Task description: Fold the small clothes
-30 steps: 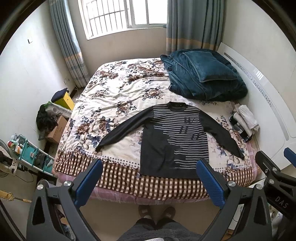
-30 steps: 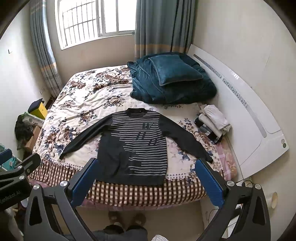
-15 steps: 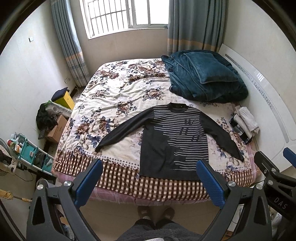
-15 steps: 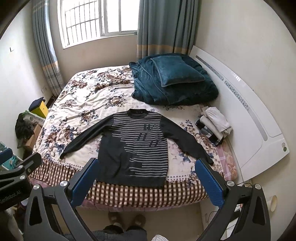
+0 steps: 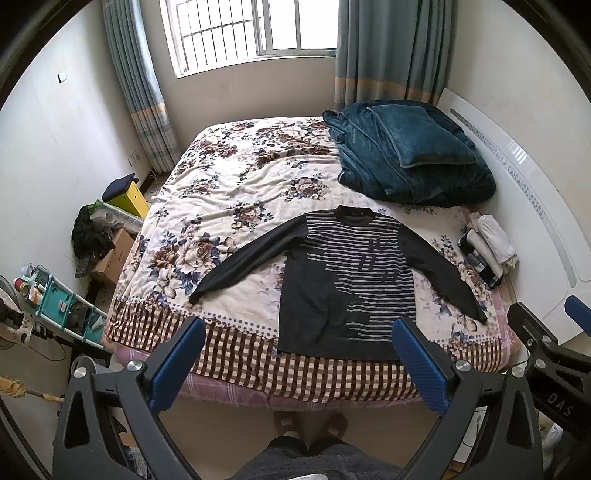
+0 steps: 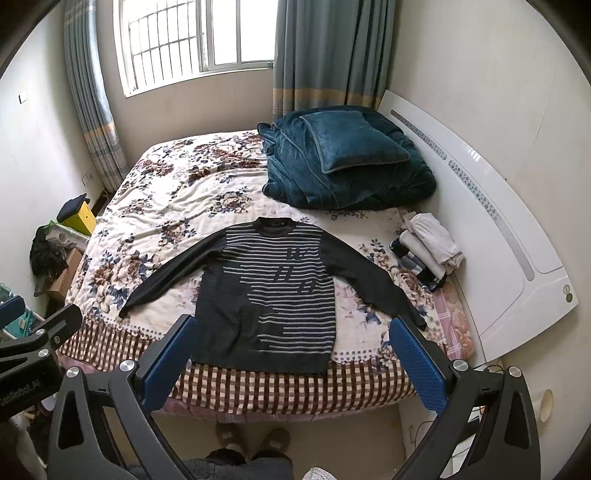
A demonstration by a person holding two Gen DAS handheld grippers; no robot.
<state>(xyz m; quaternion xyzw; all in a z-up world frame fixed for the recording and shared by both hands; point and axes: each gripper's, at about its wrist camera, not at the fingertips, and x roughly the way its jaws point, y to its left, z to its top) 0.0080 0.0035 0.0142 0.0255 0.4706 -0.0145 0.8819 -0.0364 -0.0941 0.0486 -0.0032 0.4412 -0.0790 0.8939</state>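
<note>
Indoors, a bed (image 5: 258, 192) fills a small room, covered by a cream quilt printed with brown and blue flowers and edged with a brown checked border along the near side. Beyond the bed, a barred window (image 5: 255, 29) sits between grey-blue curtains. A white curved headboard (image 6: 480, 206) runs along the bed's right side. A folded teal blanket (image 5: 413, 166) with a matching plush pillow on top lies at the bed's far right corner. A small pile of folded clothes (image 6: 428, 247) rests on the bed just beside the headboard. Left of the bed, boxes and a teal rack crowd the floor.

The sweater (image 5: 343, 280) lies flat on the near half of the bed, face up, both sleeves spread outward, its hem on the checked border. It is dark knit, with pale horizontal stripes across the chest and right part.

Compared with 1 second ago, the sweater lies unchanged; the views shifted only slightly.

The left tongs (image 5: 299, 354) and the right tongs (image 6: 291, 350) each hover above the bed's near edge, blue ribbed pads spread wide, holding nothing. A person's 2 slippered feet (image 5: 310, 424) stand on the floor at the foot of the bed.
</note>
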